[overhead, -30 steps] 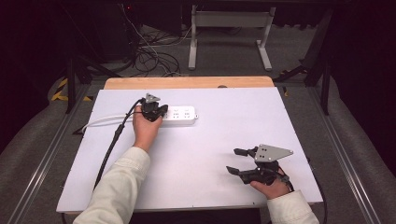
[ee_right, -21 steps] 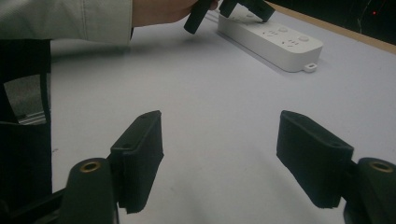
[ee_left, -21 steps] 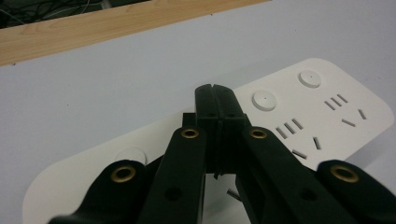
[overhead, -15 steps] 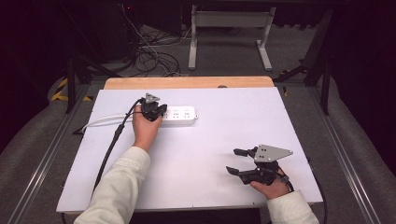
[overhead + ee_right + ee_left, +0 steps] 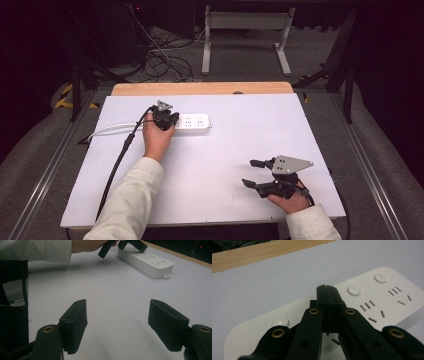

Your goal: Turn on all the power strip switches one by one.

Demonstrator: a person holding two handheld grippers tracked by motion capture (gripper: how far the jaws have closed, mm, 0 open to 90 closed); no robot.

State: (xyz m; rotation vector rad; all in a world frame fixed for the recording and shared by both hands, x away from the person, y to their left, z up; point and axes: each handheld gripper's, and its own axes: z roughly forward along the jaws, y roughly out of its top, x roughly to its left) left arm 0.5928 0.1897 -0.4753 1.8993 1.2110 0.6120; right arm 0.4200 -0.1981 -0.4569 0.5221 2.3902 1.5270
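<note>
Strip (image 5: 192,123): white glossy plastic, rounded corners, far left on matte table (image 5: 250,130). Left gripper (image 5: 327,291) jaws together over it; right gripper (image 5: 117,322) jaws apart, nothing between.

The left gripper (image 5: 165,120) covers the power strip's (image 5: 192,123) left end. In the left gripper view its right end runs off frame, and whether the shut tips touch it is unclear.

No visible change across the second: nothing shifted in the high view. Left gripper (image 5: 165,120) showed no move over the power strip (image 5: 192,122), jaws pressed together. Right gripper (image 5: 257,173) showed no move near the table's (image 5: 240,145) near edge, jaws spread with nothing between. No object moved, appeared or left.
</note>
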